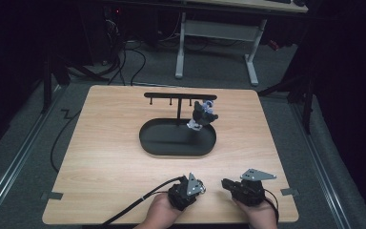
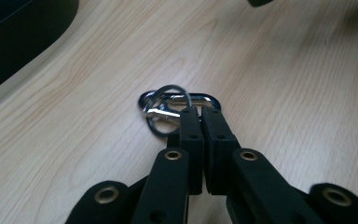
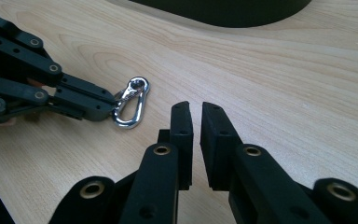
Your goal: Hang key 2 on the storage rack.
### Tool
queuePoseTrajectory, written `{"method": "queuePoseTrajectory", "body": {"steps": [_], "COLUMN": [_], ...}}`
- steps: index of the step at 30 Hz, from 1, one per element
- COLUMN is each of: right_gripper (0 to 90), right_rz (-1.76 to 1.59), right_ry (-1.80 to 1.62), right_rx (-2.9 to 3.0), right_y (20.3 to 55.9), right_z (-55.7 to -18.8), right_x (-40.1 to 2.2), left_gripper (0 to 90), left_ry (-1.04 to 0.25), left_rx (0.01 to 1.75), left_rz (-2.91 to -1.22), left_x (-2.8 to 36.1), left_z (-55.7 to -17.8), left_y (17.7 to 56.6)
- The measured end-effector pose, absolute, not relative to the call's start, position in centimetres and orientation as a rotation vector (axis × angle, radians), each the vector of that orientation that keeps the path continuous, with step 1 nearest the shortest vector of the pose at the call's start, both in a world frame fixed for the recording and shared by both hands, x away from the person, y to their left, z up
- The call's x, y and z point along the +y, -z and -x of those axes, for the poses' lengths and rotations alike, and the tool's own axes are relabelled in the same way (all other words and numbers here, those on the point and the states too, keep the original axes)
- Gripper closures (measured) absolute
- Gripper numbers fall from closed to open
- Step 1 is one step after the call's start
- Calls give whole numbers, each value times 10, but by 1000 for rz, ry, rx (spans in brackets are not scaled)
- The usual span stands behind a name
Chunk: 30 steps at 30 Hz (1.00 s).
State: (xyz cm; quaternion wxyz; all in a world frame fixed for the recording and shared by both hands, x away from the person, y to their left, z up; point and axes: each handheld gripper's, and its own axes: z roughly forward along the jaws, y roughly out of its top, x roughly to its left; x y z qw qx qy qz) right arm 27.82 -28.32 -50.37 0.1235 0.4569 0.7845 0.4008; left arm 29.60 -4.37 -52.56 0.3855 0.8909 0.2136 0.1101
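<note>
Two black jaws of your left gripper (image 2: 200,114) pinch the shiny oval metal carabiner (image 3: 131,103), low over the pale wooden table (image 1: 105,143). Your right gripper (image 3: 196,109) is just beside it, jaws nearly closed and holding nothing.

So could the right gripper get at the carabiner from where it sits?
Probably yes: bare table lies between the right gripper and the carabiner, though the left gripper already clamps one end.

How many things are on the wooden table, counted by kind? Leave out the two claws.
Black stand with oval tray and hook bar: 1
Keychain hanging on the bar: 1
Silver carabiner clip with ring, held in the left claw: 1
Total: 3
</note>
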Motion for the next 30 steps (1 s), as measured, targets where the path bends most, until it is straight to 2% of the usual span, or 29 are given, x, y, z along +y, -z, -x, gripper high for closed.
{"method": "queuePoseTrajectory", "body": {"steps": [10, 24, 30], "right_gripper": [837, 833, 833], "right_rz": [-1345, -1392, -1401], "right_ry": [-1184, -1181, -1183], "right_rx": [2277, 2264, 2263], "right_y": [503, 508, 508], "right_z": [-278, -282, -283], "right_x": [-287, -299, -301], "left_gripper": [880, 879, 866], "left_ry": [-315, -271, -305], "left_rx": [666, 586, 640], "left_rz": [-2234, -2242, -2211], "left_x": [-29, -76, -49], "left_z": [-310, -316, -320], "left_y": [528, 529, 530]}}
